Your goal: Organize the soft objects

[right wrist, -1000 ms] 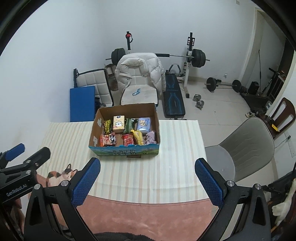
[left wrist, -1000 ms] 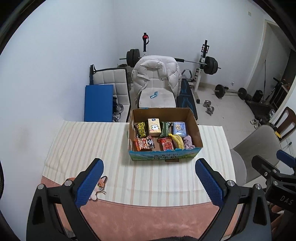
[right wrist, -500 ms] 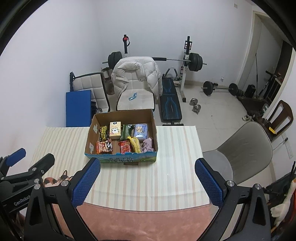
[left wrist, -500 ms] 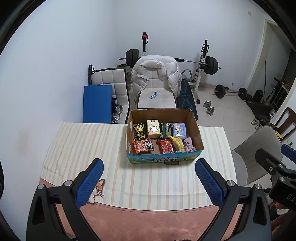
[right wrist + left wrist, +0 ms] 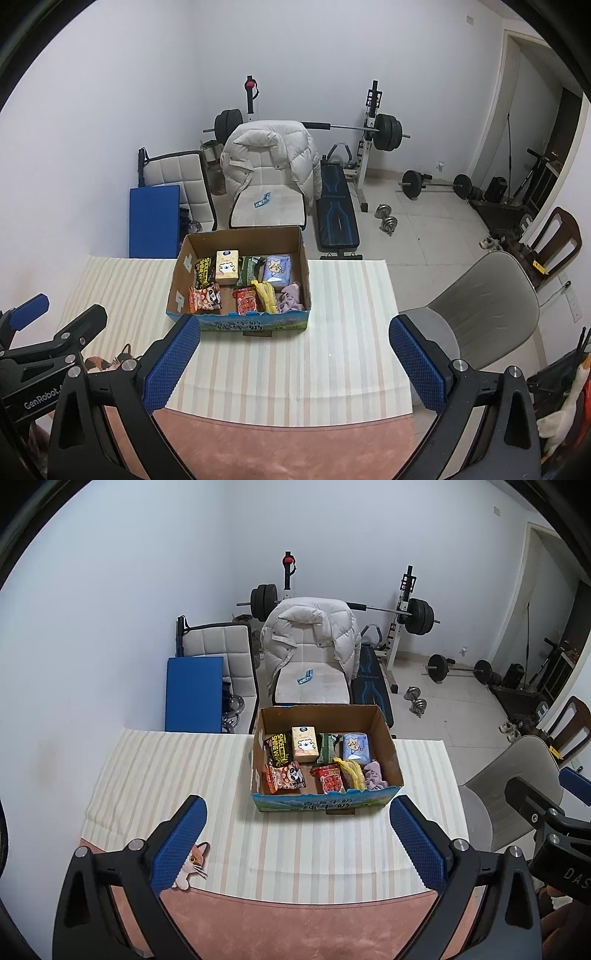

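An open cardboard box (image 5: pixel 388 738) (image 5: pixel 304 258) stands on the striped tablecloth (image 5: pixel 166 775) (image 5: pixel 351 314) at the table's far side. It holds several soft packets: a yellow tissue pack (image 5: pixel 304 744), a blue pack (image 5: pixel 354 747), a black snack bag (image 5: pixel 279 749), red snack bags (image 5: pixel 330 779), a yellow cloth (image 5: pixel 351 771) and a pink cloth (image 5: pixel 375 777). My left gripper (image 5: pixel 295 845) is open and empty, high above the table's near side. My right gripper (image 5: pixel 293 365) is open and empty, to its right and also raised.
A cat-print item (image 5: pixel 190 864) lies at the cloth's near left edge. A grey chair (image 5: pixel 480 302) stands right of the table. Behind the table are a chair with a white jacket (image 5: pixel 314 642), a blue mat (image 5: pixel 194 694) and a weight bench with barbells (image 5: pixel 338 218).
Both grippers have risen and drawn back from the table, so the box looks smaller and farther. Both stay open and empty.
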